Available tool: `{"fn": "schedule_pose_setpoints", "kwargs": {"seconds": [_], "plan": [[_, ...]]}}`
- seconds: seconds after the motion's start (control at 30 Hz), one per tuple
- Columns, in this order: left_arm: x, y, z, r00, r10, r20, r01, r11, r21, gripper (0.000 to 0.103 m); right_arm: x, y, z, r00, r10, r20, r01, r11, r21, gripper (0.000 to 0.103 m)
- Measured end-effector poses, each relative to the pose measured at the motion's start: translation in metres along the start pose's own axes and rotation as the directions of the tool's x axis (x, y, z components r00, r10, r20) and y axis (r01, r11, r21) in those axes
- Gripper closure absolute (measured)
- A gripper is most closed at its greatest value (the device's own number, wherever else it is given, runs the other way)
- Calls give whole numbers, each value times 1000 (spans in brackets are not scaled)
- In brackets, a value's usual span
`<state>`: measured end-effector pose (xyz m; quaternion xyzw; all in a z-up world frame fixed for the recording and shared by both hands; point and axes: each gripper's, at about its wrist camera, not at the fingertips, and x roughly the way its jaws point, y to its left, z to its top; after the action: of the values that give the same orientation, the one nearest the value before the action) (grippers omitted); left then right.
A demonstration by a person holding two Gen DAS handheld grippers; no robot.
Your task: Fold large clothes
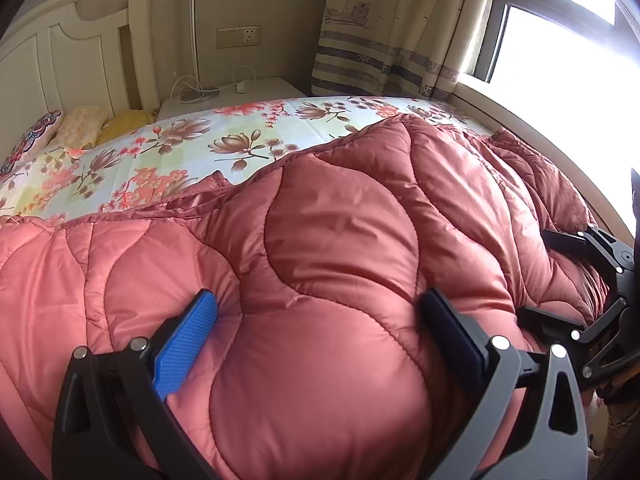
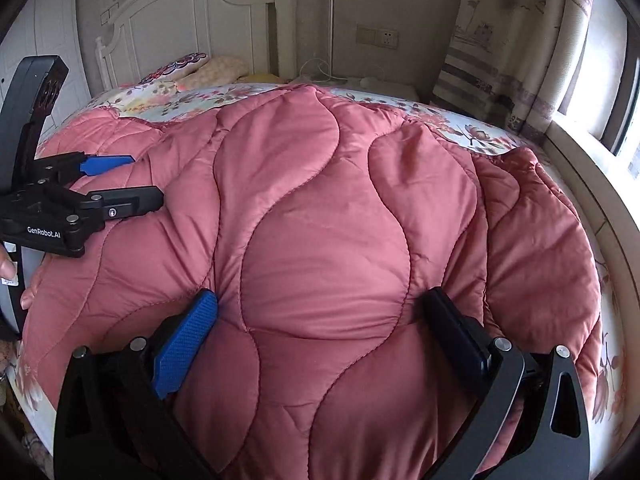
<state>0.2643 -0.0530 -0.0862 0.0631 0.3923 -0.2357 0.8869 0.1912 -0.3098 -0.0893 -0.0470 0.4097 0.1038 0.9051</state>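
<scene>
Left gripper (image 1: 320, 344): its blue pad (image 1: 184, 344) and dark pad (image 1: 452, 340) are spread wide and pushed down into the pink quilt (image 1: 340, 220), a fat roll of padding bulging up between them. They press into the fabric on either side of that bulge rather than closing on it.

Same story on the right gripper (image 2: 324, 340): blue pad (image 2: 186, 344) and black pad (image 2: 456, 332) splayed apart, sunk into the quilt (image 2: 320, 200), with a puffed panel swelling between them. From the right wrist view the left gripper (image 2: 128, 180) shows side-on at the left edge, fingers parted and lying low against the quilt.

The quilt lies heaped across the floral bedsheet (image 1: 200, 140), covering the near part of the bed and running toward the window (image 1: 560, 60) side. Beyond it sit pillows (image 1: 80, 124), a white headboard (image 1: 72, 60) and a boat-print curtain (image 1: 400, 28).

The quilt's near edge is hidden under both grippers, and the fingertips are buried in padding. The person's fingers (image 2: 8, 268) only peek in at the left edge.
</scene>
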Motion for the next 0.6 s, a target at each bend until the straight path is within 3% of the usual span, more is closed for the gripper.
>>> {"fn": "schedule_pose_setpoints", "kwargs": {"seconds": [0.23,0.3,0.4,0.47,0.57,0.6], "plan": [[-3,-1,4,999,12,-32,-11,1000,13,2,-1,-3,-1,1000,6,3,-6,1000,9,4],[-19,-3,11,995,94,-25,-93,994,63,2,-1,-3,-1,1000,6,2,-6,1000,9,4],[-54,9,17,974,211,80,-218,973,83,2,-1,-3,-3,1000,7,8,-7,1000,11,4],[-71,41,17,966,237,108,-237,972,-12,2,-1,-3,-3,1000,9,10,-9,1000,13,4],[-58,112,-2,964,265,-8,-258,929,-264,2,-1,-4,-4,1000,10,16,-10,1000,14,4],[-45,129,-12,975,215,-50,-220,922,-319,2,-2,-4,-4,1000,10,19,-10,1000,15,4]]}}
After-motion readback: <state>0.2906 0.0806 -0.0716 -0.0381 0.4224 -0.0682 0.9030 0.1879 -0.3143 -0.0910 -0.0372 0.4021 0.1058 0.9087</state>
